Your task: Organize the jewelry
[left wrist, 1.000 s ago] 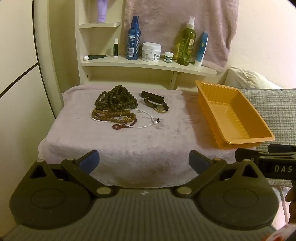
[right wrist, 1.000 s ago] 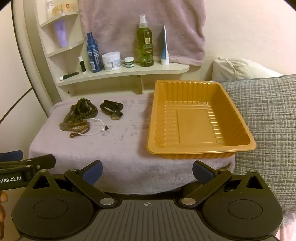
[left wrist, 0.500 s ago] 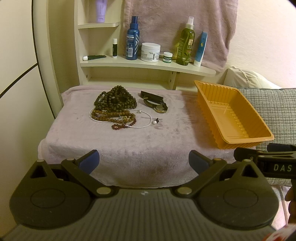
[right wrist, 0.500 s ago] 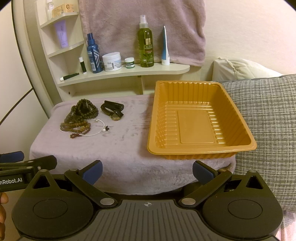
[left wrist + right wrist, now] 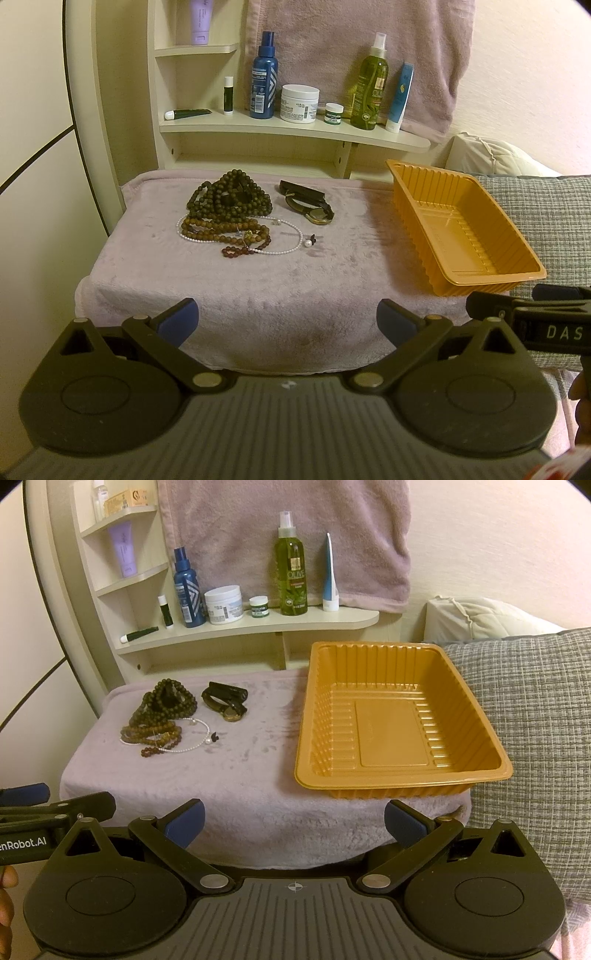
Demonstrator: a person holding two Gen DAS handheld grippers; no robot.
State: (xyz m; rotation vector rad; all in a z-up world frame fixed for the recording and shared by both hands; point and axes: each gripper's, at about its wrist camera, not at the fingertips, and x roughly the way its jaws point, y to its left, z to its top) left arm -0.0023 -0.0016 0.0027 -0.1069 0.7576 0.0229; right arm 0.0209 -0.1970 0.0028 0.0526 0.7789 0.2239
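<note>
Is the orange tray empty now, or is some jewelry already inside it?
Empty. The orange tray shows only its bare ribbed bottom; the bead necklaces lie beside it on the towel.

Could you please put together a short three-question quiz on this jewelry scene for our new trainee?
1. True or false: the orange tray already holds some jewelry.
2. Which lies nearest the tray: A) the dark bead necklace, B) the wristwatch, C) the pearl strand?
3. Fill in: both the left gripper and the right gripper are ____ and hold nothing.

Key
1. False: the tray is empty; all the jewelry lies on the plush cloth.
2. B.
3. Open.
</note>
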